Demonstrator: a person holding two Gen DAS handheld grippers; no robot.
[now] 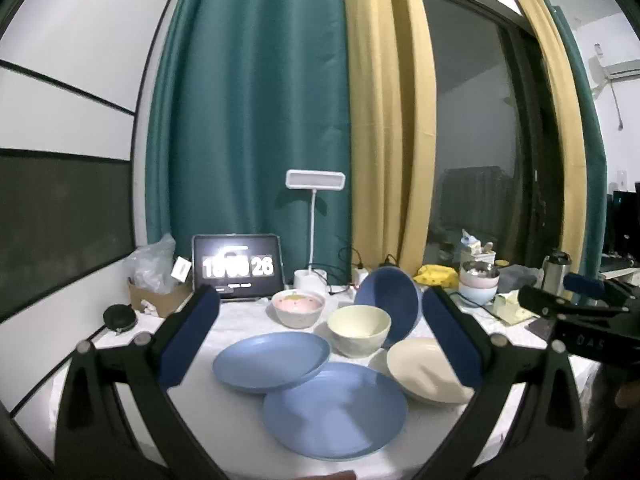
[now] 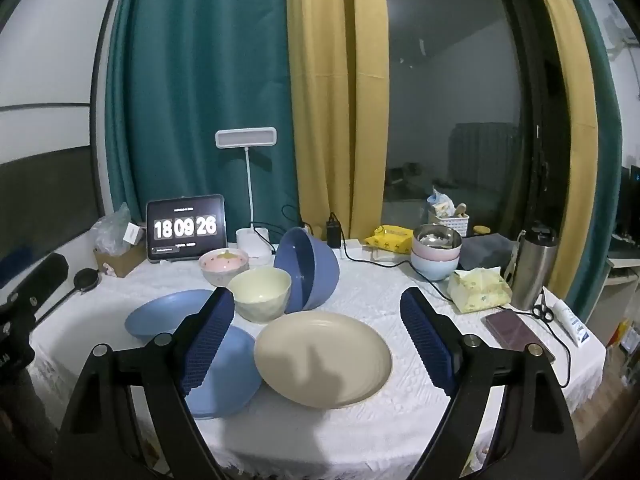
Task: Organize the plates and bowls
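On the white tablecloth (image 2: 360, 304) lie two overlapping blue plates (image 1: 272, 360) (image 1: 336, 408) and a cream plate (image 2: 324, 360). Behind them stand a pale yellow bowl (image 2: 262, 294), a pink-lined bowl (image 2: 224, 266), and a blue bowl (image 2: 308, 268) tipped on its side against the yellow one. My left gripper (image 1: 320, 300) is open above the blue plates, holding nothing. My right gripper (image 2: 318, 300) is open over the cream plate, also holding nothing and not touching it. In the left wrist view the right gripper (image 1: 576, 296) shows at the far right edge.
A tablet clock (image 2: 186, 226), desk lamp (image 2: 246, 138) and cardboard box (image 2: 116, 258) stand at the back left. At the back right are stacked bowls topped by a metal one (image 2: 436, 252), a tissue pack (image 2: 480, 288), a steel flask (image 2: 534, 268), a phone (image 2: 516, 330) and cables.
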